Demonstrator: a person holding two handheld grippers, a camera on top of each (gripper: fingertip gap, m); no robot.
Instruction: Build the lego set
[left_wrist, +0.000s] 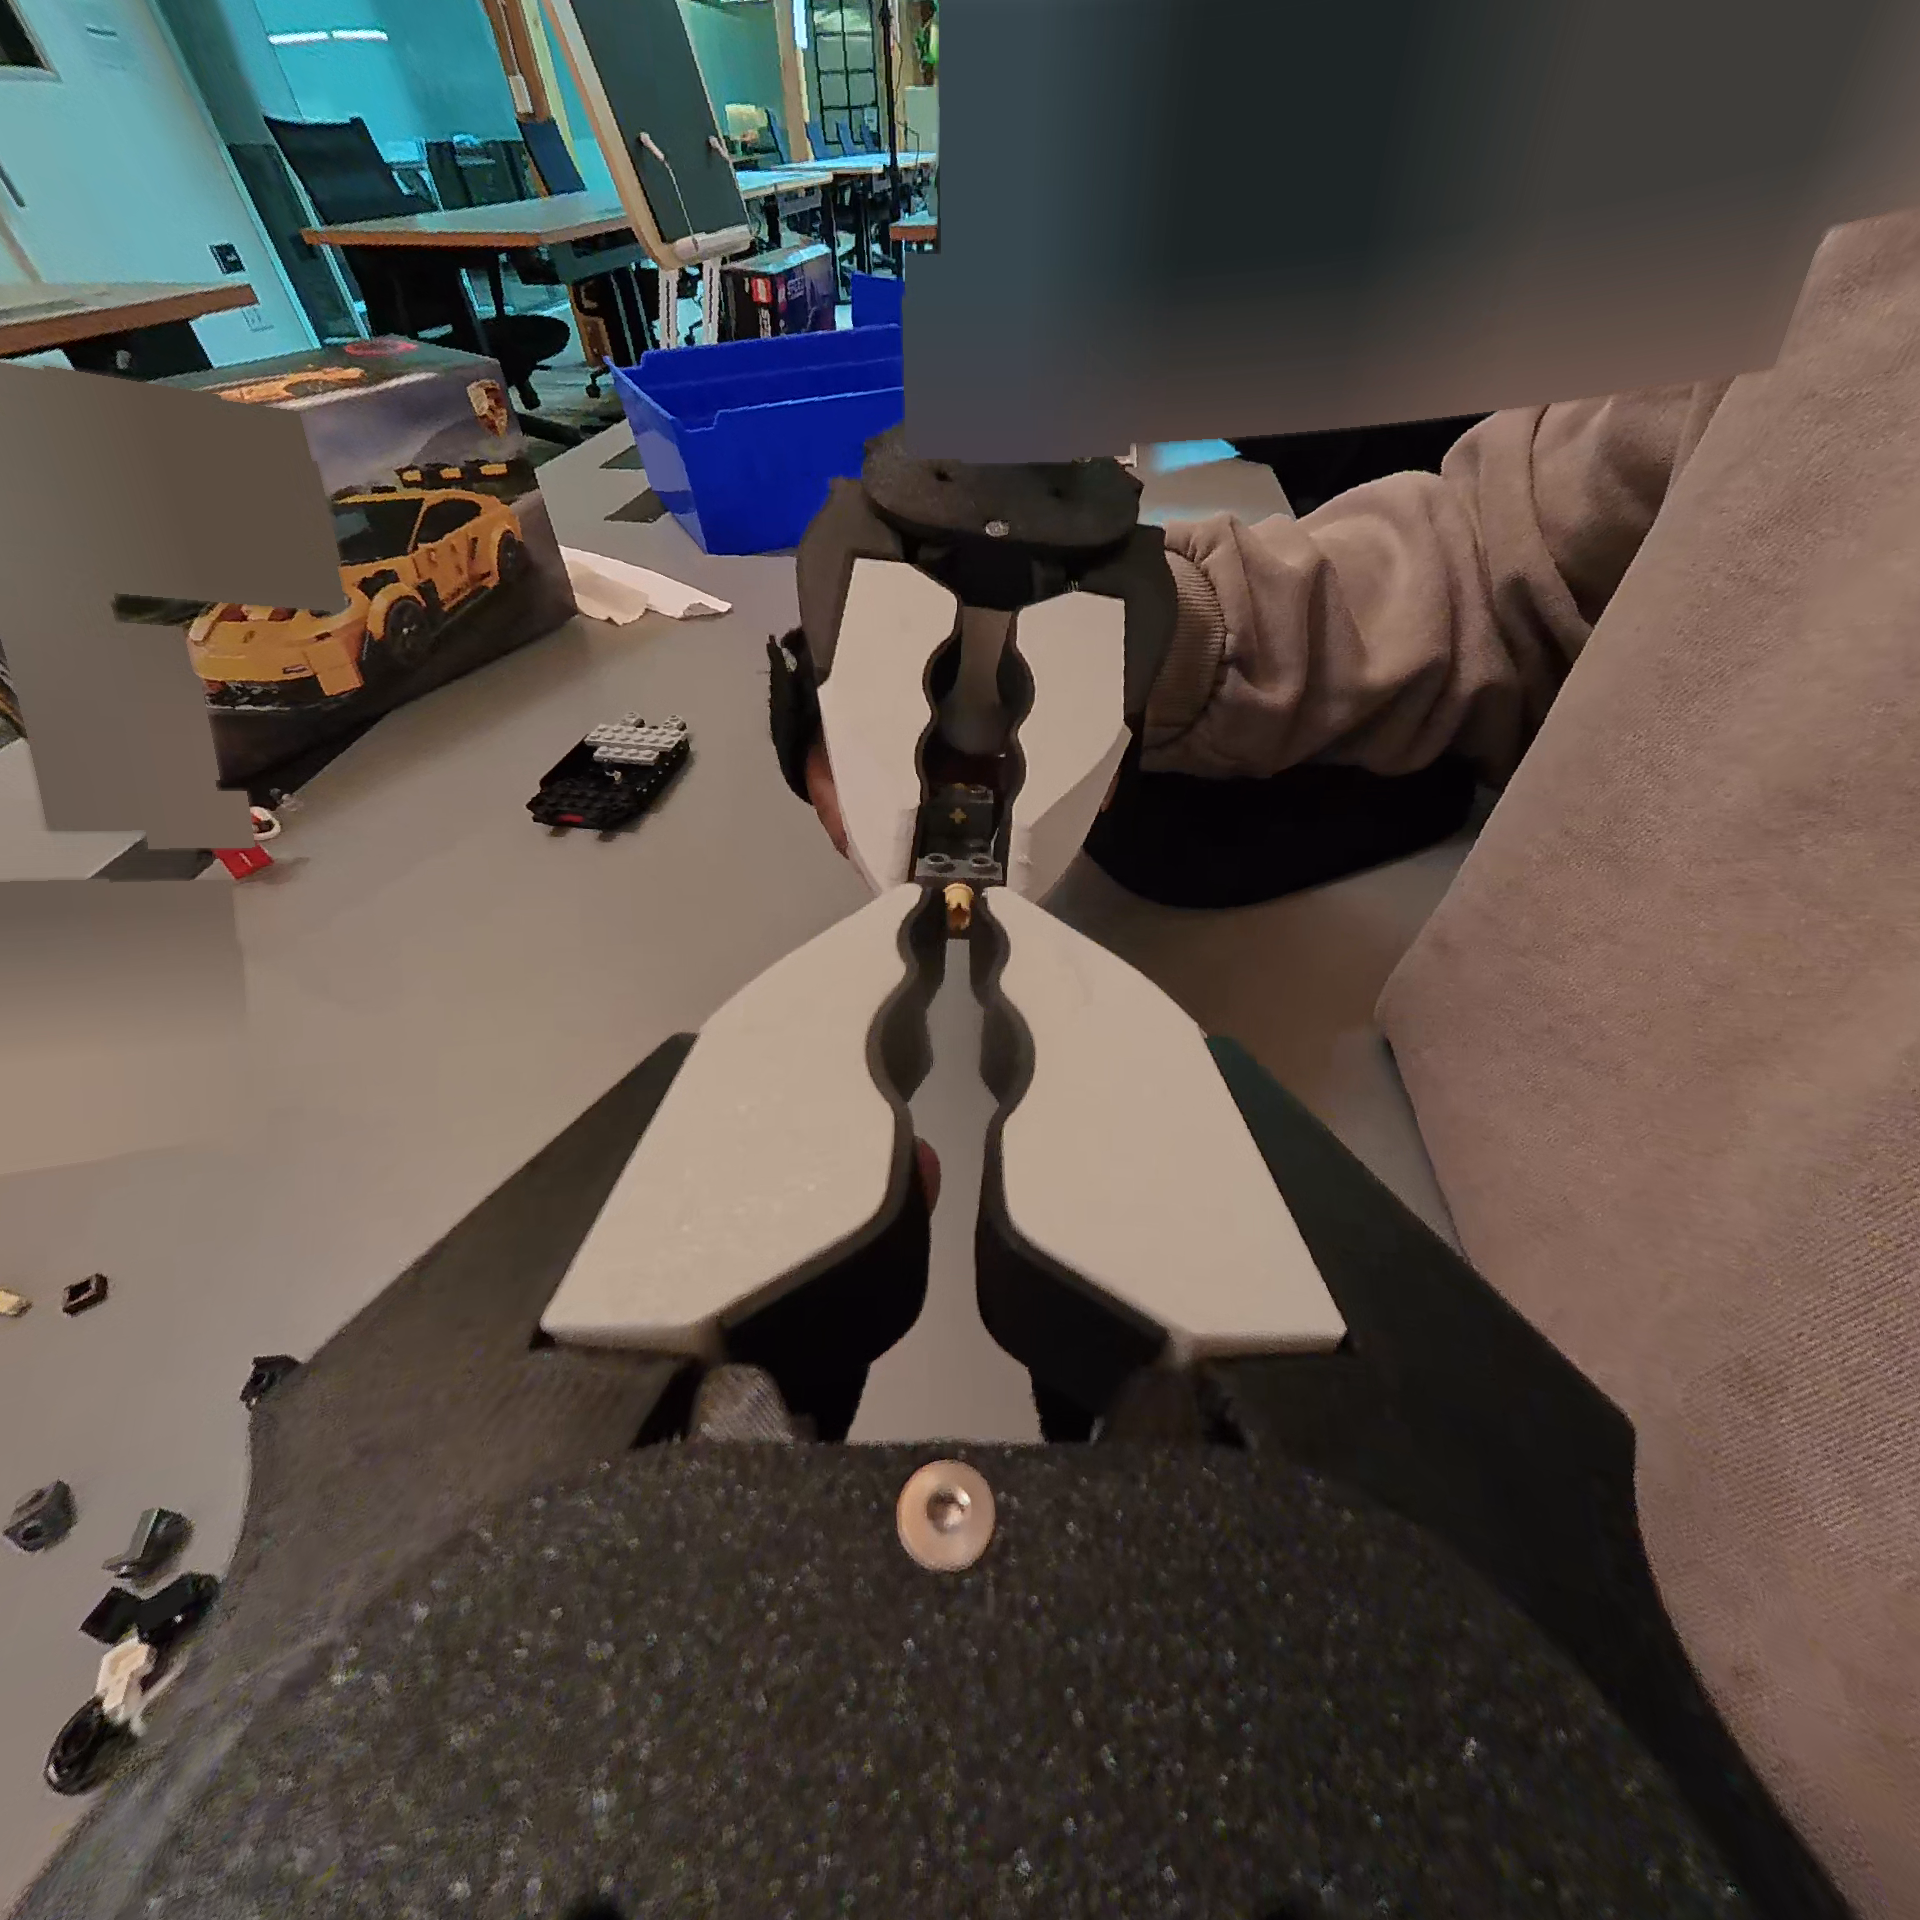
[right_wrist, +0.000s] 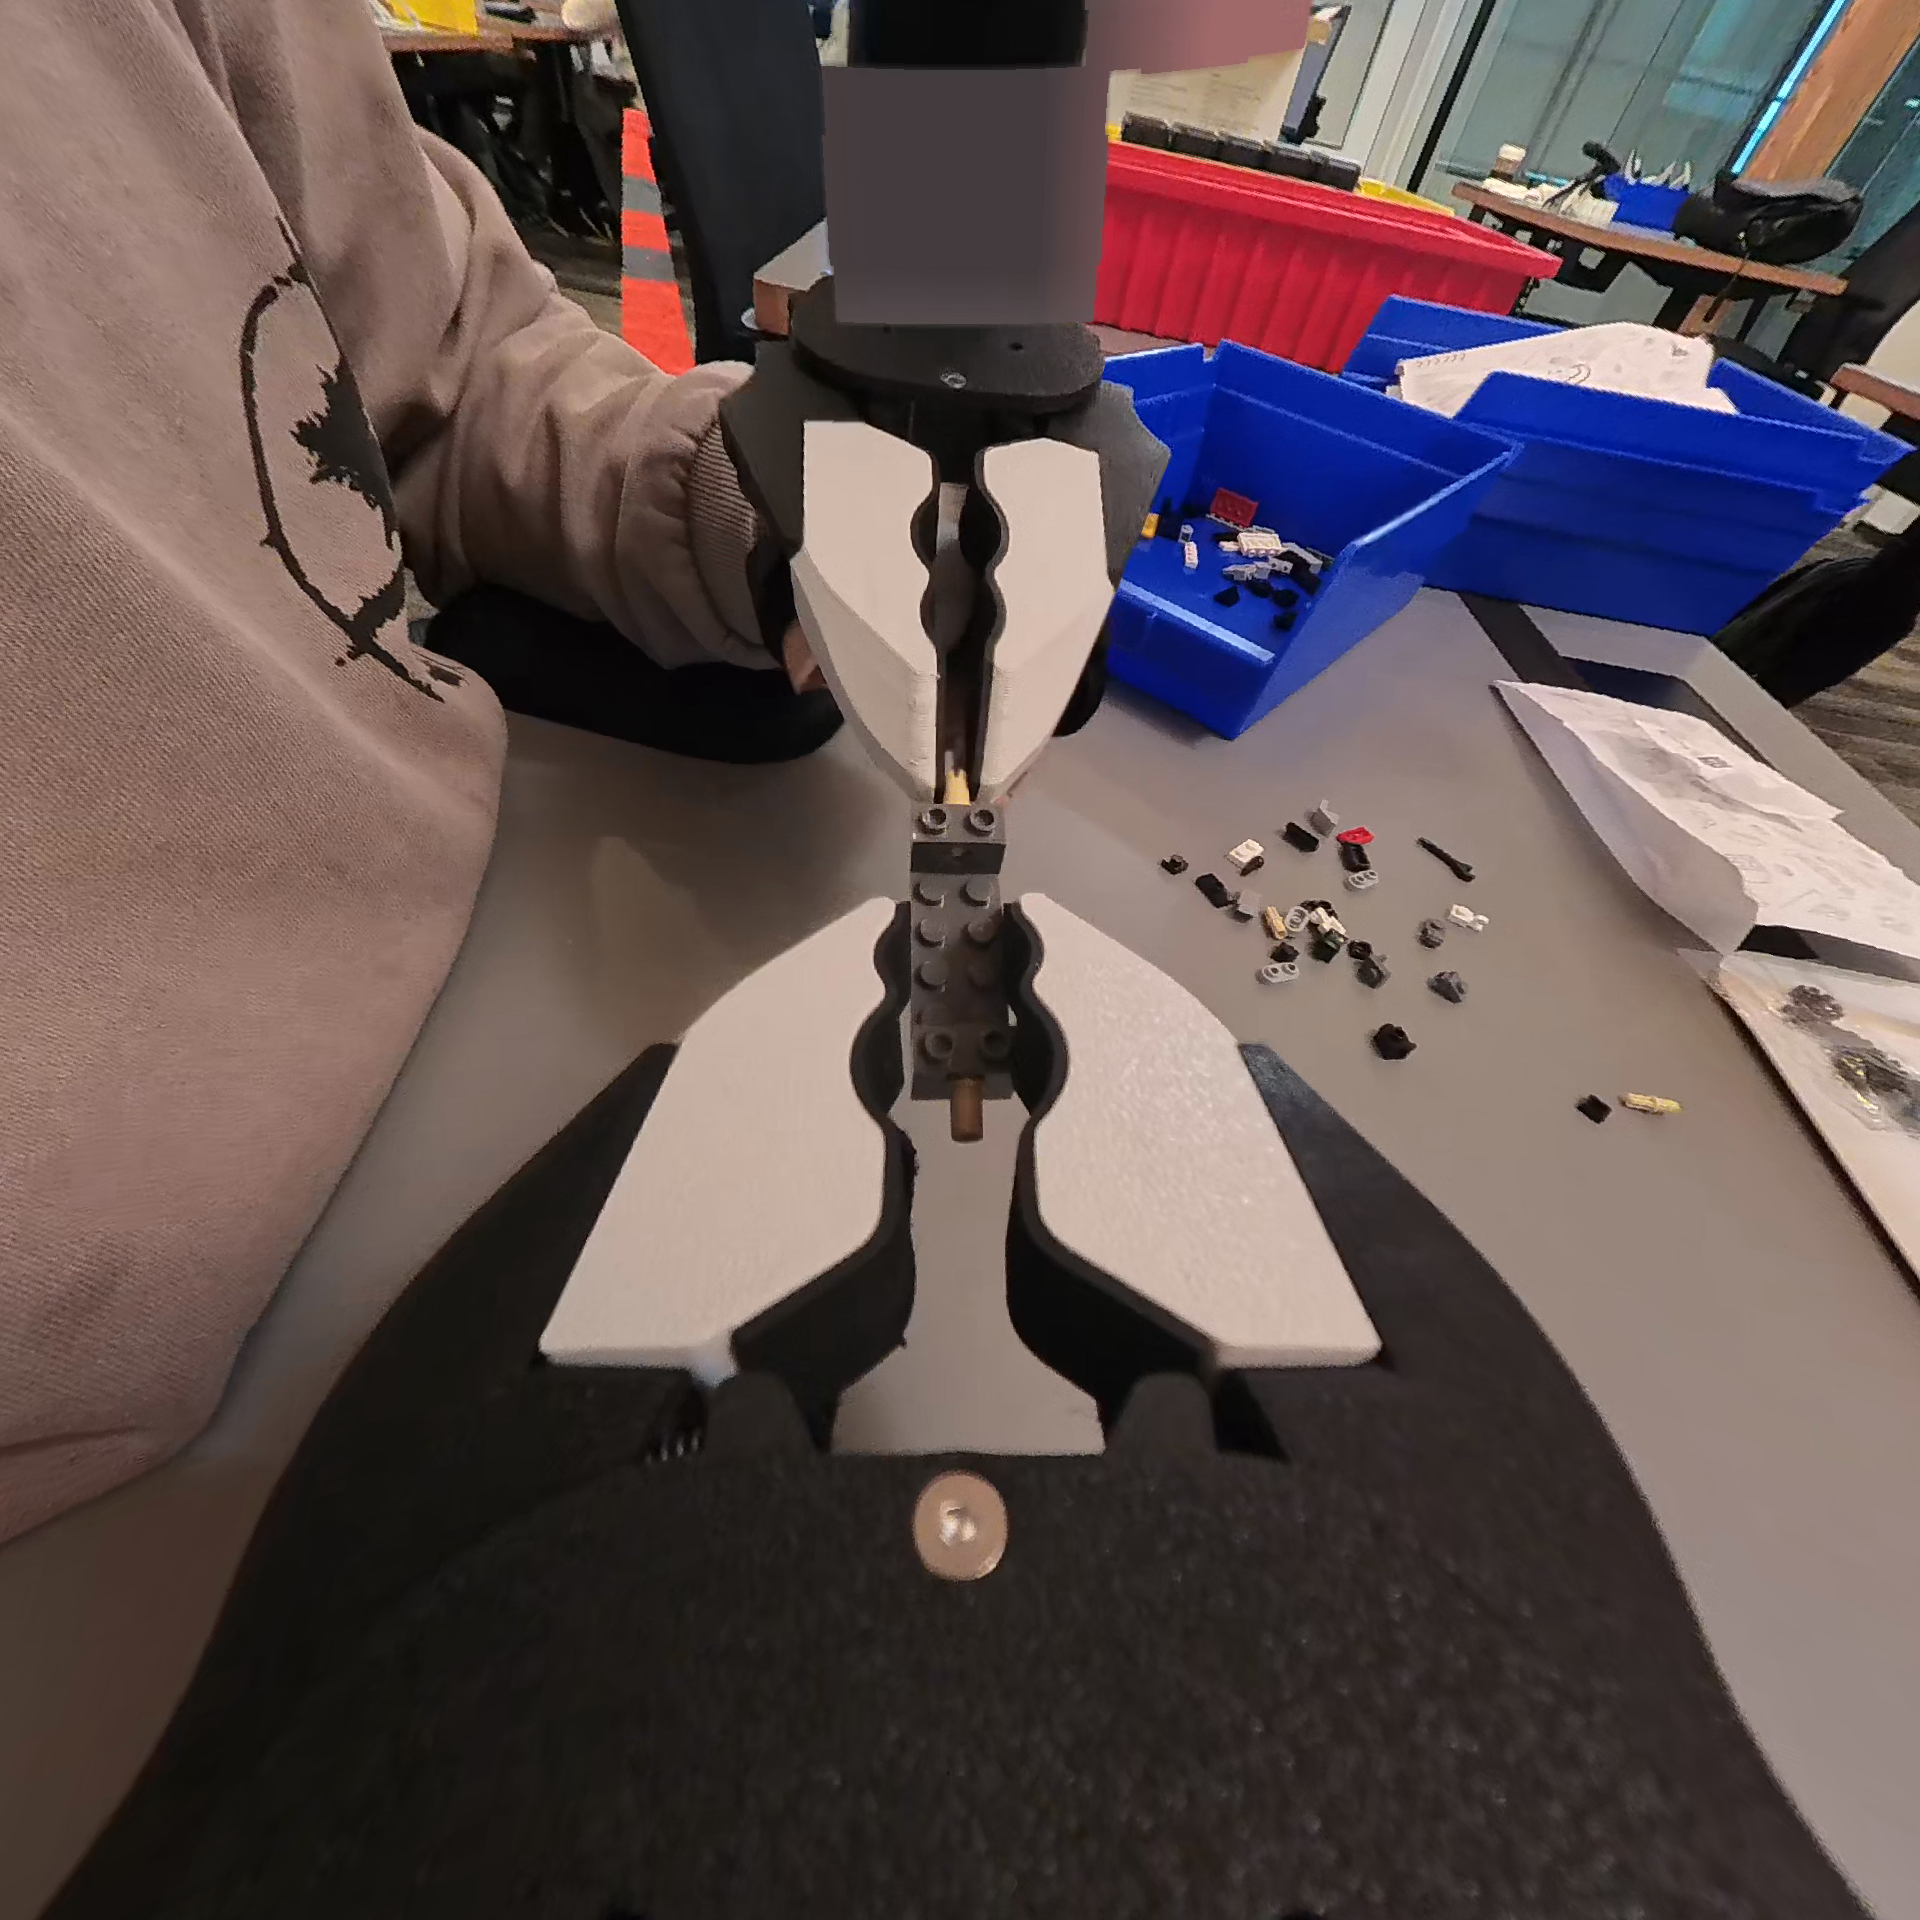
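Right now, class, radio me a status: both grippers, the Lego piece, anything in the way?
Right gripper shut on grey stud assembly. Left gripper shut on tan pin, tip at assembly's end. Nothing between them; loose pieces off to the side.

Grey/blk lego assembly (right_wrist: 958, 935), tan pin (right_wrist: 966, 1114) (blue bins (right_wrist: 1299, 540)).

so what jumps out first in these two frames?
Dead centre, two grippers meet tip to tip above the table: the right gripper clamps a grey lego assembly, while the left gripper pinches a tan pin at its end. Loose pieces lie scattered beside a blue bin.
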